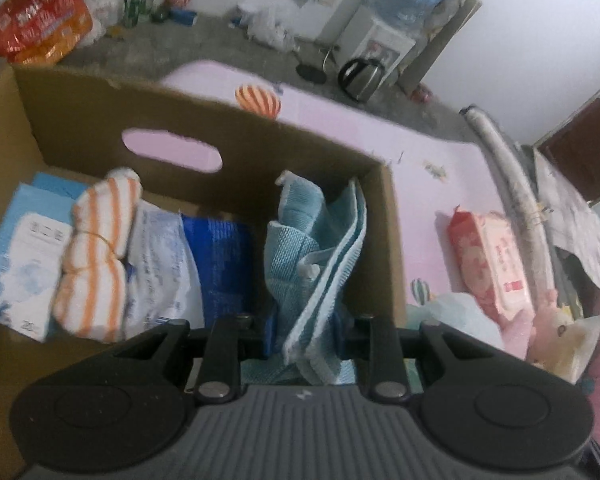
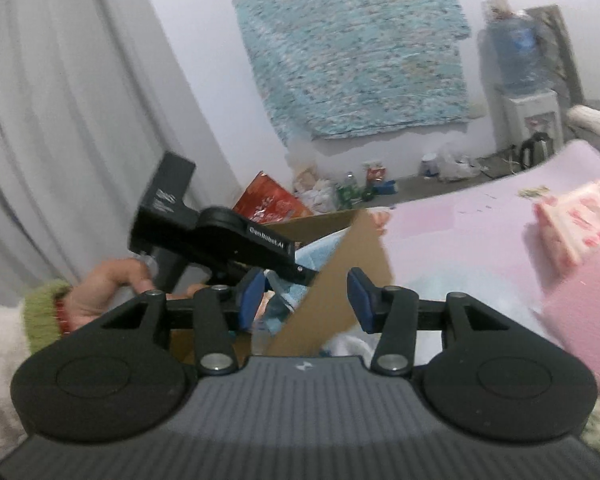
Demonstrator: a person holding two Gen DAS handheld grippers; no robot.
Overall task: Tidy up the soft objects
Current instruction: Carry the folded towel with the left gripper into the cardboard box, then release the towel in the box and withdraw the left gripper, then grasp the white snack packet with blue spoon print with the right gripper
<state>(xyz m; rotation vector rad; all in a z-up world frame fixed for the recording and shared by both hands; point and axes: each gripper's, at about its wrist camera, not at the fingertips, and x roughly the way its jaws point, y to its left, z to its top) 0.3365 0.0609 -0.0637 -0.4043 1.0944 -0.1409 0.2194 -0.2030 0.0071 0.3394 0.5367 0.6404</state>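
Note:
A brown cardboard box (image 1: 80,120) holds an orange-striped white cloth (image 1: 96,256), wipe packs (image 1: 24,256) and a dark blue pack (image 1: 220,256). My left gripper (image 1: 306,332) is over the box's right end, shut on a folded light blue towel (image 1: 320,248) that stands upright inside the box. My right gripper (image 2: 306,300) is open and empty, its blue pads (image 2: 360,300) either side of the box's near corner (image 2: 340,280). The left gripper's body (image 2: 228,236) and the hand holding it show in the right wrist view.
The box sits on a pink mat (image 1: 420,152). A pink wipes pack (image 1: 488,256) and a pink plush toy (image 1: 548,320) lie right of the box. An orange bag (image 1: 40,16), bottles, a kettle (image 1: 360,76) and a water dispenser (image 1: 384,40) stand on the floor behind.

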